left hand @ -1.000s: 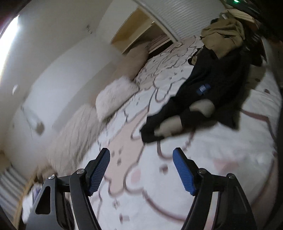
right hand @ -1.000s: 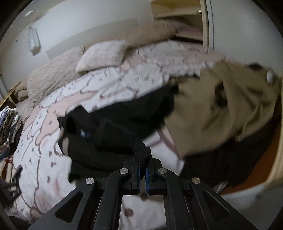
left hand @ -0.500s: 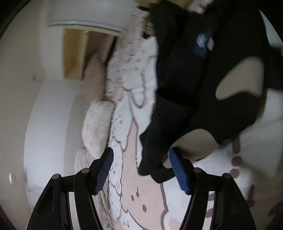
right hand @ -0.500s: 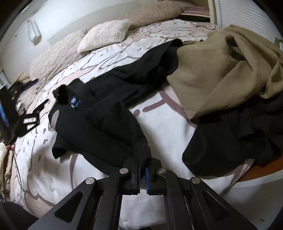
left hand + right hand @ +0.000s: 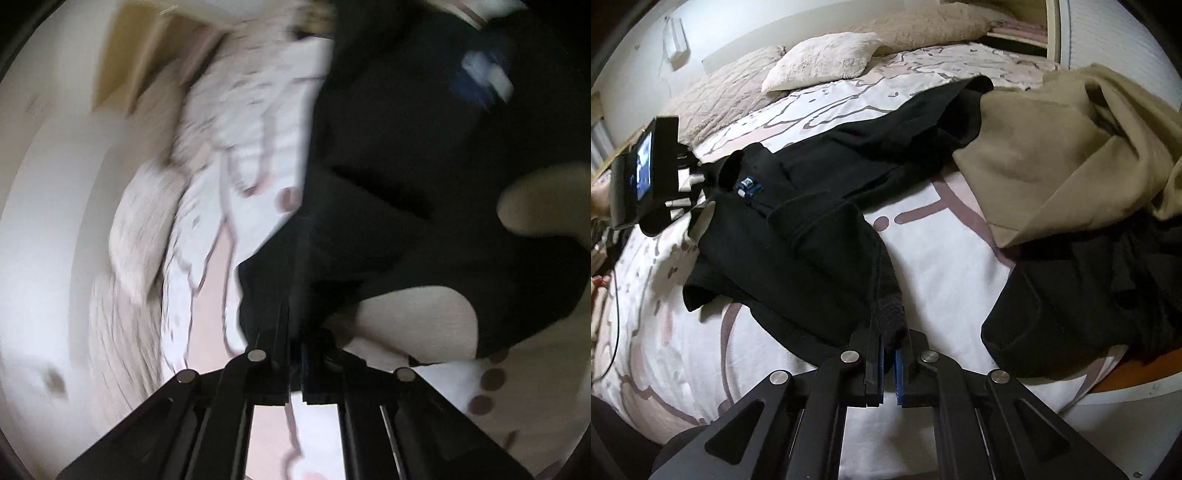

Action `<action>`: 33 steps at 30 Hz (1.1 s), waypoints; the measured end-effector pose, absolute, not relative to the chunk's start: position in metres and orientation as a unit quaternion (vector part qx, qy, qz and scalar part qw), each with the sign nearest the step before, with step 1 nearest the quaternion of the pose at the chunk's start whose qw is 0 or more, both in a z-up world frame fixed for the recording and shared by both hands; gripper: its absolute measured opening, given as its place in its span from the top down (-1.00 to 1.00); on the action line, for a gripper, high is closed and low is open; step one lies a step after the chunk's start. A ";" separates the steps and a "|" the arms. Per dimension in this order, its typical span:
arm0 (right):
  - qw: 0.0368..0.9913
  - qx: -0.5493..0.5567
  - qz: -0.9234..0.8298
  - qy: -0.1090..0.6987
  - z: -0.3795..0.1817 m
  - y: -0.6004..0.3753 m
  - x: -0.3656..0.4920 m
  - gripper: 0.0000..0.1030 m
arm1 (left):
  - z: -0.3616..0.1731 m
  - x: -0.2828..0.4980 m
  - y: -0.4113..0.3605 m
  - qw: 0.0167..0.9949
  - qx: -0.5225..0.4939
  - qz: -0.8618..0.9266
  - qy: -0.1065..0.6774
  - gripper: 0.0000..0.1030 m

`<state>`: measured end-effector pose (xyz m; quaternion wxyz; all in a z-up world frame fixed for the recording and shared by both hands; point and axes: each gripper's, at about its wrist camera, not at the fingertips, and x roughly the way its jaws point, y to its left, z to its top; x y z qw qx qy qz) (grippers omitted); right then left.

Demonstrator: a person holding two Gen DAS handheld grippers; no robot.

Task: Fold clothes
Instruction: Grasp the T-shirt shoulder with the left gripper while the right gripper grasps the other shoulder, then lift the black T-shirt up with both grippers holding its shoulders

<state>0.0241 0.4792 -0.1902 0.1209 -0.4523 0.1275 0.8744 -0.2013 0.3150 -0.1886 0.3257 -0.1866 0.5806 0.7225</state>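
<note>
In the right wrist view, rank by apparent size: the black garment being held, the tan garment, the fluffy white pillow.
1. Black garment, though nearness to the camera enlarges it.
2. Tan garment.
3. Fluffy white pillow, smallest, though farthest away.

A plain black fabric garment [image 5: 798, 236] with a small blue label [image 5: 748, 183] lies on white bedding [image 5: 945, 273] patterned in pink outlines, beside a plain tan cloth [image 5: 1045, 158].

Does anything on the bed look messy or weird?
Yes. The black garment lies twisted and bunched across the bed cover, not flat. A tan garment is heaped on its far end, beside a second dark pile near the bed's edge.
</note>
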 end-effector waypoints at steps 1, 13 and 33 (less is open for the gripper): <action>0.129 -0.444 0.880 0.107 -0.182 0.476 0.022 0.92 | -0.174 -0.202 0.308 0.316 -0.198 0.756 0.538 0.92; 0.160 -0.212 0.949 -0.171 0.004 0.406 -0.003 0.92 | 0.062 -0.151 0.144 0.156 -0.111 0.970 0.149 0.93; 0.128 0.104 0.962 -0.217 0.307 0.299 0.052 0.93 | 0.323 0.048 -0.001 -0.012 0.174 0.979 0.103 0.92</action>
